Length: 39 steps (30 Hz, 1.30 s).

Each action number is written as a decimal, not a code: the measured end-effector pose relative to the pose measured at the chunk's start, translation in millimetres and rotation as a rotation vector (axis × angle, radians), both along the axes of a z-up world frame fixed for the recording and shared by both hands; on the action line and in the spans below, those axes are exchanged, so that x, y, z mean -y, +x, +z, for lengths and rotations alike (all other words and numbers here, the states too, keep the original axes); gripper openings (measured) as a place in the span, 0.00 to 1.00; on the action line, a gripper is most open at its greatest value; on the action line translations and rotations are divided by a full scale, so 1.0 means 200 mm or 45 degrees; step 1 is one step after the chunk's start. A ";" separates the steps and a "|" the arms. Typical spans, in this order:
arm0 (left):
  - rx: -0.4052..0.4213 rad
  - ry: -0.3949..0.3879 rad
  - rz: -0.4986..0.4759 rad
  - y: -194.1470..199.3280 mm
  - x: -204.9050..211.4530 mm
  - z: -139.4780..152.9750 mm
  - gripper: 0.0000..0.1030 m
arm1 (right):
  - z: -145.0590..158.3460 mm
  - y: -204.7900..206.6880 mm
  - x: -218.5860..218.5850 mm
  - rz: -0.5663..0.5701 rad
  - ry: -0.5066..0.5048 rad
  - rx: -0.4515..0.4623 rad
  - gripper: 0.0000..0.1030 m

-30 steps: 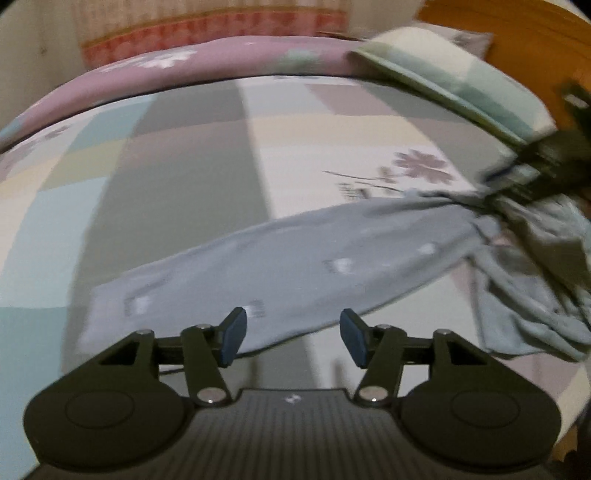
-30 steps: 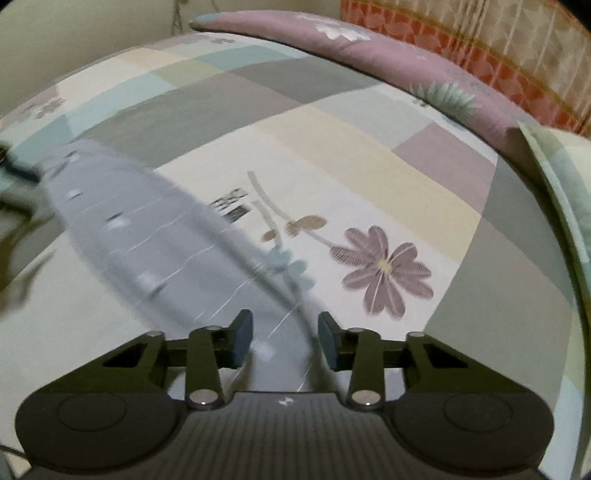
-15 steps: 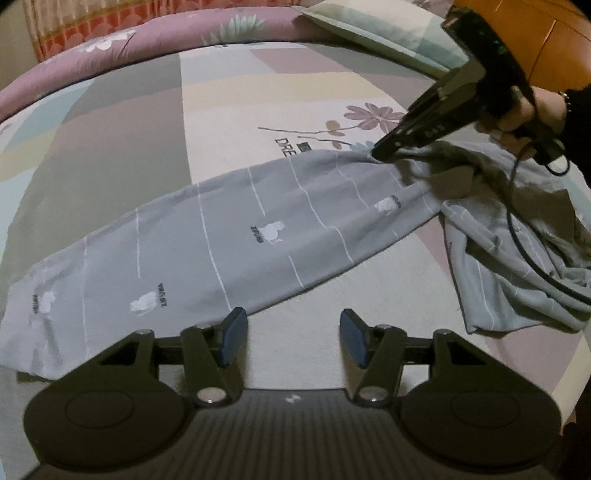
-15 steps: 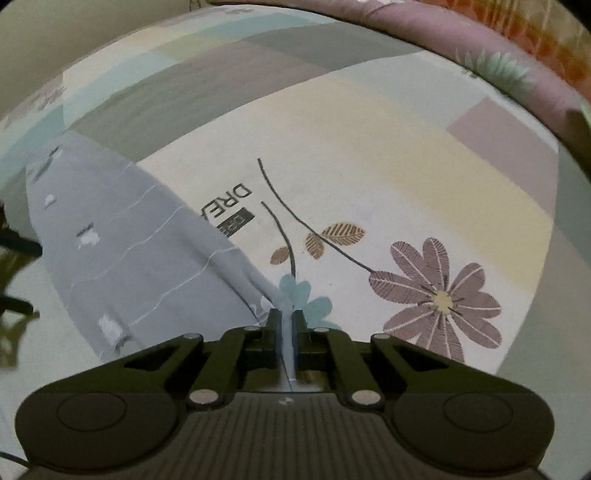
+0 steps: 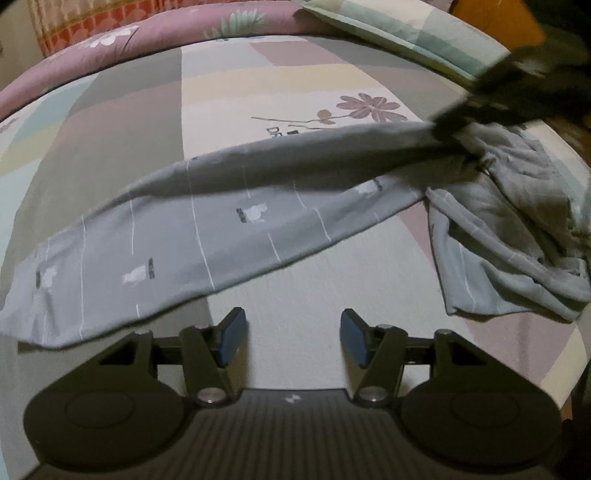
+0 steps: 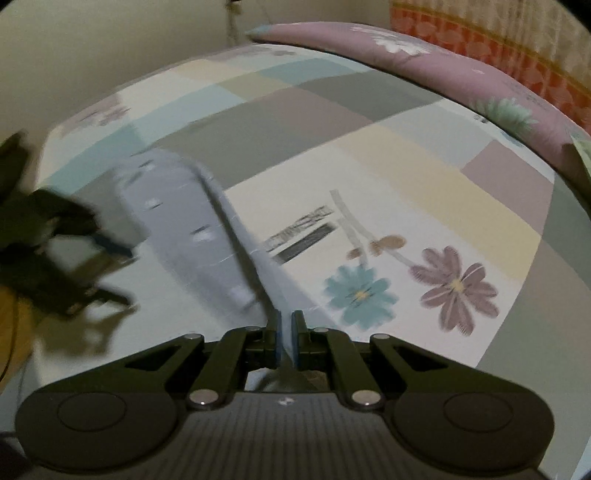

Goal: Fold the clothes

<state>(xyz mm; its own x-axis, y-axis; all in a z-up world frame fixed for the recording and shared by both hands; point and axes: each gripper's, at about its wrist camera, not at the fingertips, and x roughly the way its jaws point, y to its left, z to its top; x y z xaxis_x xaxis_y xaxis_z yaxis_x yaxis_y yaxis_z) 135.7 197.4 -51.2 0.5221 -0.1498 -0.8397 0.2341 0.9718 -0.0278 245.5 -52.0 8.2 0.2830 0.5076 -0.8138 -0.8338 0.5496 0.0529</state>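
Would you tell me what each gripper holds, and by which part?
The right gripper pinches the grey garment at its long section's upper edge; the left gripper holds nothing.

A patchwork bedsheet (image 5: 295,74) printed with flowers covers the bed. A mauve floral quilt (image 5: 166,33) lines its far edge, beside a checked pillow (image 5: 399,33).

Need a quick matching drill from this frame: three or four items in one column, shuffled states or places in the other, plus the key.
Items
1. left gripper
2. right gripper
3. grey trouser leg
4. pillow

States or places
A. stretched across the bedsheet
B. shut on fabric
C. at the far edge of the bed
D. open, holding nothing

Pairs: 1-D, 2-B, 3-A, 4-C
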 end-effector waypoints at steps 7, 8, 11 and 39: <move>-0.023 0.016 0.052 -0.07 0.01 0.00 0.57 | 0.00 -0.37 0.09 0.113 -0.065 -0.028 0.07; -0.027 0.009 0.051 -0.08 0.01 0.00 0.57 | -0.01 -0.41 0.10 0.126 -0.078 -0.034 0.07; -0.032 0.001 0.051 -0.12 0.03 0.00 0.57 | -0.04 -0.52 0.13 0.148 -0.117 -0.054 0.07; -0.016 -0.107 0.271 -0.31 -0.35 0.05 0.58 | -0.26 -0.44 -0.63 0.242 -0.017 -0.063 0.36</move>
